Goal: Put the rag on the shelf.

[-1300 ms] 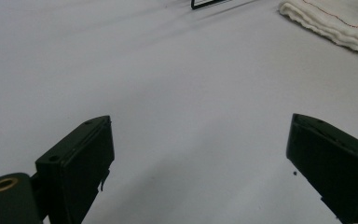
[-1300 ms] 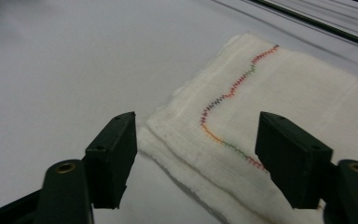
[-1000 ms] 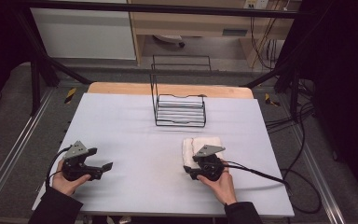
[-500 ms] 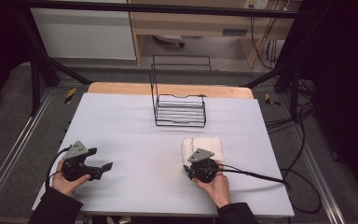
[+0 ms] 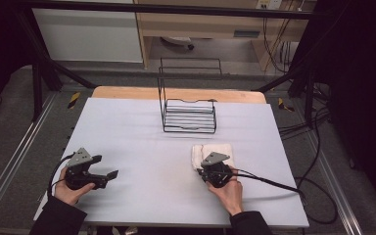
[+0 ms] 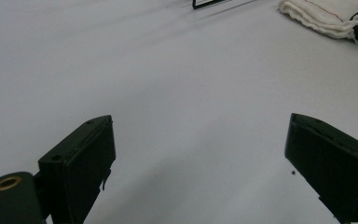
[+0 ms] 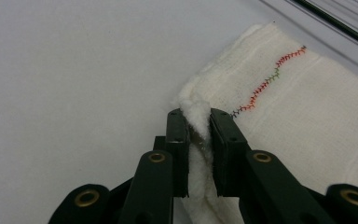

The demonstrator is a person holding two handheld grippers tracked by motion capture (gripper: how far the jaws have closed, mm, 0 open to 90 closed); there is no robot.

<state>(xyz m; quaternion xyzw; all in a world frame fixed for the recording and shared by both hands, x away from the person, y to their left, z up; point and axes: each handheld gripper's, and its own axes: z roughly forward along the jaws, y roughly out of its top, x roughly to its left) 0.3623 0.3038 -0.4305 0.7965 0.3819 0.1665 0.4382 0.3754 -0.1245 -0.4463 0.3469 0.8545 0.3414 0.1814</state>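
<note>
Cloth [image 7: 307, 112] (white, multicolour stitching, no readable writing) is pinched by right claw [image 7: 198, 122]; left claw [image 6: 200, 163] gapes wide, empty.

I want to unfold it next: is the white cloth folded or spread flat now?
Folded: the white cloth lies as a thick layered pad, the right claw shut on its edge.

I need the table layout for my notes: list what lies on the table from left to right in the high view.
Open black left gripper → black wire rack at the far edge → black right gripper shut on the folded white cloth.
</note>
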